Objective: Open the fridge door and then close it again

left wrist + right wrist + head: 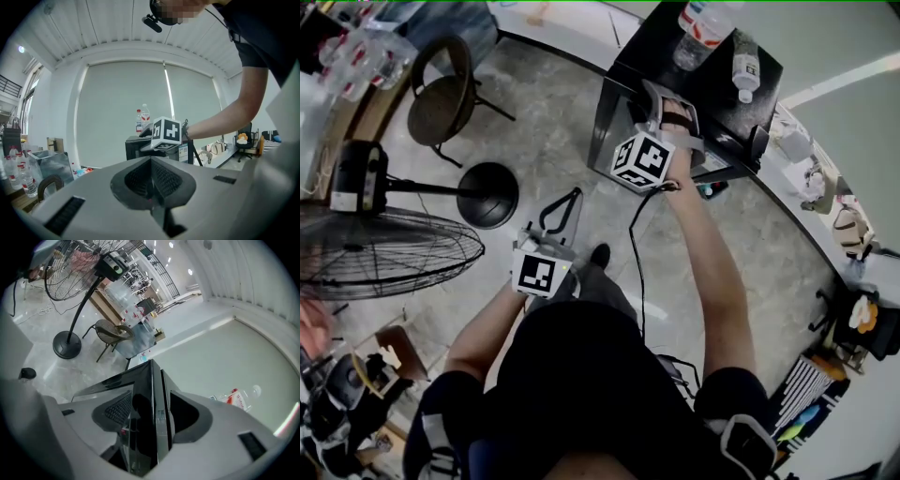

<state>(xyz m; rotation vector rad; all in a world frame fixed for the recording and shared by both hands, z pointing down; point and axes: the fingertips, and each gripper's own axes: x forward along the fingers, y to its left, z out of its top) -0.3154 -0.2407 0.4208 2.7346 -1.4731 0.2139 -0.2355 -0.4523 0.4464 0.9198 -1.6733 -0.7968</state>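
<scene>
Door edge of a black fridge (647, 47) stands between the jaws of the right gripper (667, 105), which reaches forward and slightly down to the fridge's front corner. In the right gripper view the glossy fridge door (140, 394) fills the gap as a thin slab seen edge-on. Its long axis runs straight away from the camera, in line with the jaws. The right gripper's jaws are spread wide, one pad on each face of the slab and close to it; whether they press on it cannot be made out.

The left gripper (561, 220) is held low near the person's body, well apart from the fridge. Its jaws are closed together with nothing between them, so the right hand is much the nearer. Water bottles (703, 33) stand on top of the fridge.

How far the door stands from the cabinet is not clear. This would fit a hand taking hold to pull the door open, or a hand that is bringing it shut.
</scene>
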